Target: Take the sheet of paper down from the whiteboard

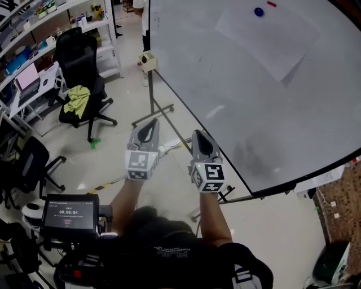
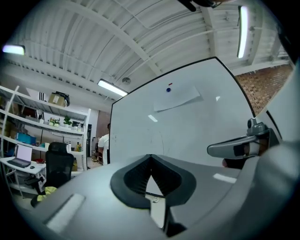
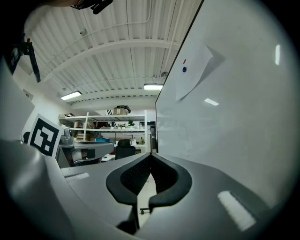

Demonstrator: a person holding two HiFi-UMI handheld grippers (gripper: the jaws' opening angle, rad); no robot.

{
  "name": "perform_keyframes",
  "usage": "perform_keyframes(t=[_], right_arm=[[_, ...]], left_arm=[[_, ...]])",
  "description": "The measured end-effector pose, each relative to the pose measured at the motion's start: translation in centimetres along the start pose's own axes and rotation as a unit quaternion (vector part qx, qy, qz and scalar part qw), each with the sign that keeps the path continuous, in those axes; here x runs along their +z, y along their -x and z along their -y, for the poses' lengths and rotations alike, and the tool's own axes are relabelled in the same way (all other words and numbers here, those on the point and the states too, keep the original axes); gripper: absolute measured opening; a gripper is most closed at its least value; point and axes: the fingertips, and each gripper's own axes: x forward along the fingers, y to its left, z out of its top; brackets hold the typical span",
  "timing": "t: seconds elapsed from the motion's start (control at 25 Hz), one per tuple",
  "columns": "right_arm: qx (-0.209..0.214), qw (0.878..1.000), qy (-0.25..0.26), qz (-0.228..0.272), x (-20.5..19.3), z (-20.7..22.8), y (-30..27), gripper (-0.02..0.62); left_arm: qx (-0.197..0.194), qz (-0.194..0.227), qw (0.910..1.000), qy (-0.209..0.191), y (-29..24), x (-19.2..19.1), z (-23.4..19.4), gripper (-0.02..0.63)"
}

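Note:
A white sheet of paper [image 1: 268, 36] hangs high on the big whiteboard [image 1: 254, 113], pinned at its top by a blue magnet [image 1: 259, 11] and a small red one [image 1: 271, 4]. Both grippers are held level, side by side, well below the sheet and apart from the board. My left gripper [image 1: 150, 125] is shut with nothing in it, and so is my right gripper [image 1: 198, 135], which is nearer the board's lower edge. The left gripper view has the paper [image 2: 177, 98] far ahead and above. In the right gripper view the paper [image 3: 194, 70] is up on the right, one lower corner curling off the board.
The whiteboard's metal stand [image 1: 152, 107] stands on the floor just ahead of the grippers. A black office chair [image 1: 82, 84] with a yellow-green cloth [image 1: 77, 99] is at the left, by shelves [image 1: 51, 22]. Another chair [image 1: 28, 163] and a screen device [image 1: 69, 213] are near left. A person [image 2: 101, 143] stands behind.

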Motion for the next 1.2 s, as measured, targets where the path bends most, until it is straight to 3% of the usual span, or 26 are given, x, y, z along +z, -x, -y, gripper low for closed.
perform_keyframes(t=[0.28, 0.56, 0.72, 0.96, 1.2], right_arm=[[-0.067, 0.998, 0.006, -0.005, 0.4, 5.4, 0.7, 0.014], [-0.147, 0.989, 0.025, 0.024, 3.4, 8.5, 2.6, 0.014], [-0.174, 0.983, 0.034, 0.037, 4.2, 8.9, 3.8, 0.014], [-0.212, 0.974, 0.045, 0.061, 8.1, 13.0, 1.0, 0.014], [-0.229, 0.967, 0.040, 0.108, 12.6, 14.4, 2.4, 0.014]], left_arm=[[-0.053, 0.019, 0.9983, 0.018, -6.0, 1.6, 2.5, 0.002], [-0.136, 0.055, 0.9892, -0.006, -10.3, 4.6, 6.3, 0.002], [-0.181, 0.079, 0.9802, -0.007, -11.2, 6.3, 8.4, 0.002], [-0.225, 0.109, 0.9682, -0.011, -18.7, 11.1, 9.3, 0.002], [-0.304, 0.155, 0.9396, 0.017, -21.2, 17.5, 12.1, 0.002]])
